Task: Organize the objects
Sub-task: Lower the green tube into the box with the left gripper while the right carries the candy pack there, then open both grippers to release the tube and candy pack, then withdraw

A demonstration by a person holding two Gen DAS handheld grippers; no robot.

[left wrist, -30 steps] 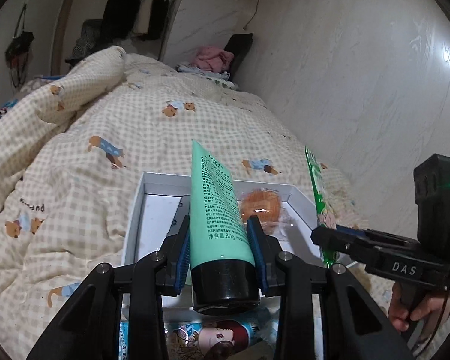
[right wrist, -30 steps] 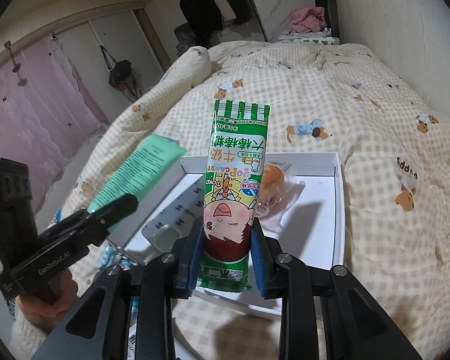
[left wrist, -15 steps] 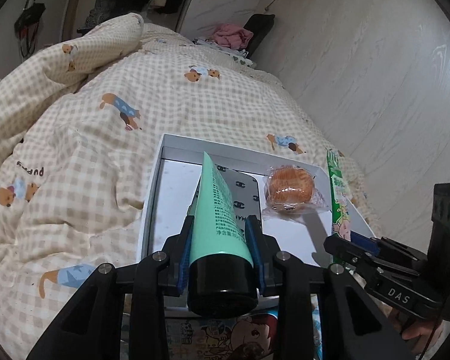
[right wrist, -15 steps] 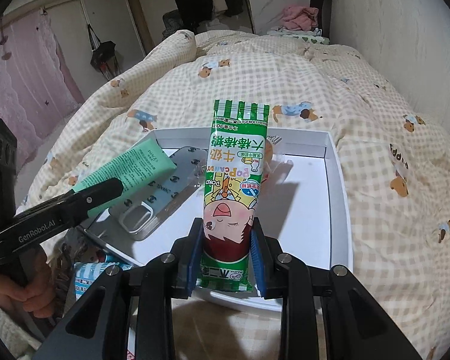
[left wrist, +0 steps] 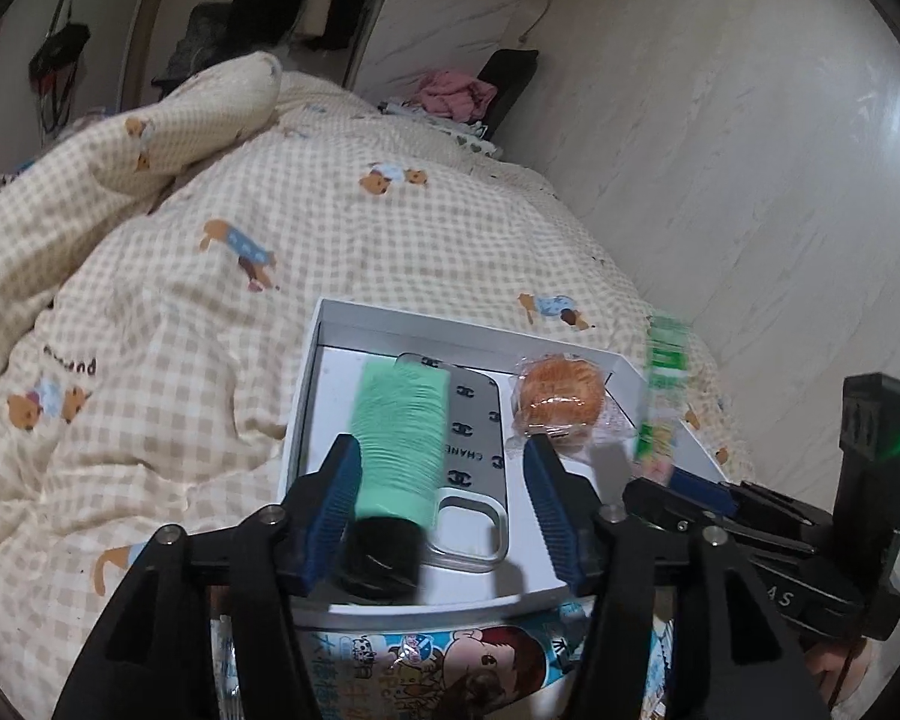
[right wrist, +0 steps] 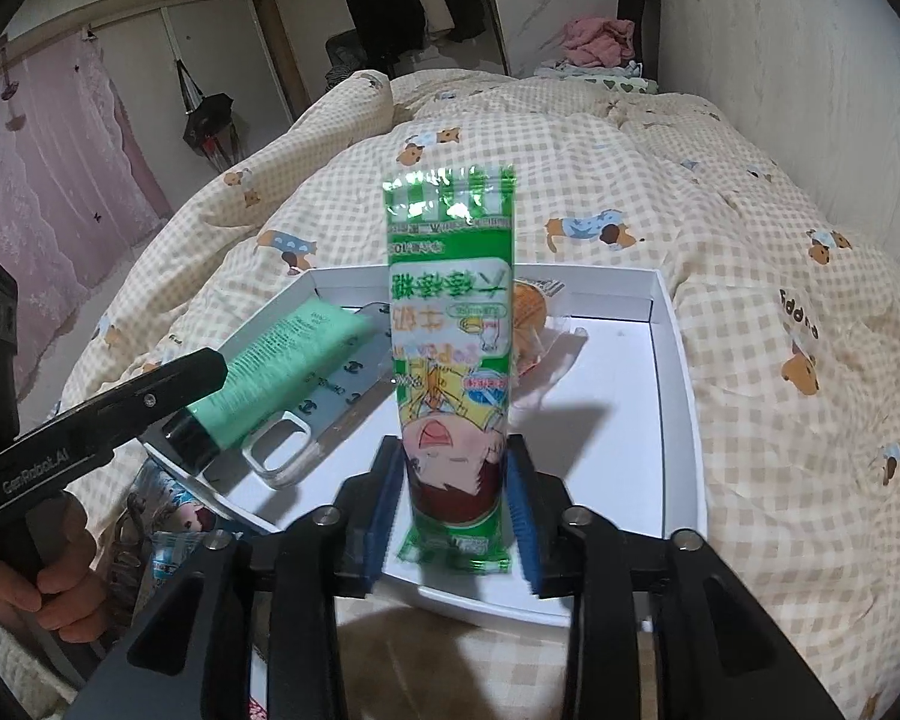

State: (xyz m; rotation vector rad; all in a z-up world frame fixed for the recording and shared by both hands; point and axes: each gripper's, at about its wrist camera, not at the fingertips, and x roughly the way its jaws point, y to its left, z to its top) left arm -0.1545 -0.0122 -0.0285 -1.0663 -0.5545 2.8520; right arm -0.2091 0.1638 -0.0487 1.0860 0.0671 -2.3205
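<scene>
A white shallow box [left wrist: 330,390] [right wrist: 672,372] lies on the bed. My left gripper [left wrist: 444,516] is open over its near edge; the green tube with a black cap [left wrist: 399,444] [right wrist: 270,378] lies blurred against its left finger, resting on a grey phone case [left wrist: 474,462] [right wrist: 330,402] in the box. A wrapped orange cake [left wrist: 561,396] [right wrist: 528,312] sits at the box's far side. My right gripper [right wrist: 453,504] has its jaws slightly parted around a green candy packet [right wrist: 450,348] [left wrist: 663,384], standing upright over the box's near edge.
A checked quilt with bear prints [left wrist: 210,276] [right wrist: 780,300] covers the bed. Cartoon-printed snack packets [left wrist: 420,660] [right wrist: 174,516] lie in front of the box. A wall [left wrist: 720,150] runs along the bed's right side. Clothes hang at the far end.
My left gripper has opened and let go of the green tube, which has dropped onto the phone case. My right gripper's jaws have widened around the candy packet, and both moved over the box.
</scene>
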